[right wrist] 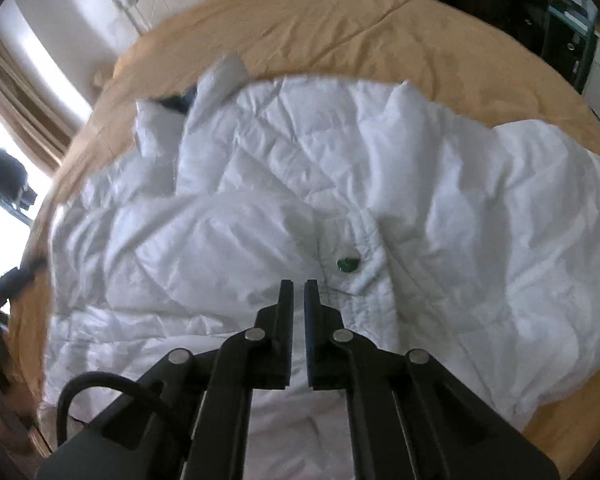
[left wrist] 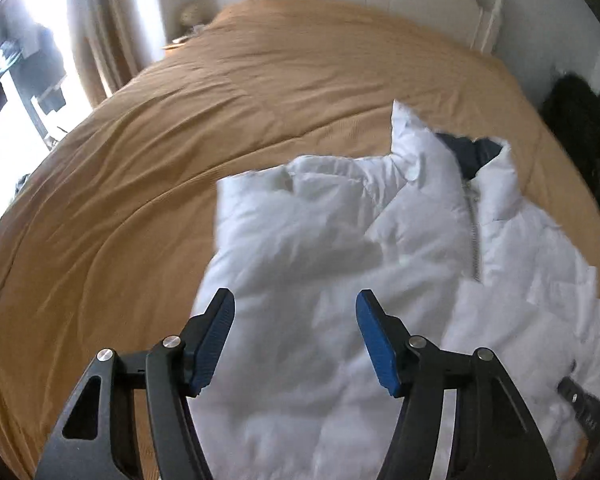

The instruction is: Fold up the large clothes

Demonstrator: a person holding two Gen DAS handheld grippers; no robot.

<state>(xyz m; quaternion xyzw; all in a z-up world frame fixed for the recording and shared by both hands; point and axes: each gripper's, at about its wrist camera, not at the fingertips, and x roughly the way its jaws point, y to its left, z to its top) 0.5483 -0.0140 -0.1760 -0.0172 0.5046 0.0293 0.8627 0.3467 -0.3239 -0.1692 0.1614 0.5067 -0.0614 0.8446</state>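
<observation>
Jaws: left gripper (left wrist: 295,305) spread wide, nothing held; right gripper (right wrist: 299,285) nearly closed, empty. Risk: puffy white jacket (right wrist: 340,184) may be pinched too shallow, so slippery shell slips out and fold lost.

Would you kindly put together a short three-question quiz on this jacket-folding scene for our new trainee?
1. True or false: the left gripper is clamped shut on the white puffer jacket.
2. Multiple choice: what does the jacket lie on? A) a bare wooden floor B) the tan bedspread C) a glass desk
3. Fill in: the fingers of the right gripper stand nearly ____, with only a narrow slit between them, and no fabric shows in it.

Key
1. False: its blue pads stand wide apart with nothing between them.
2. B
3. closed
</observation>
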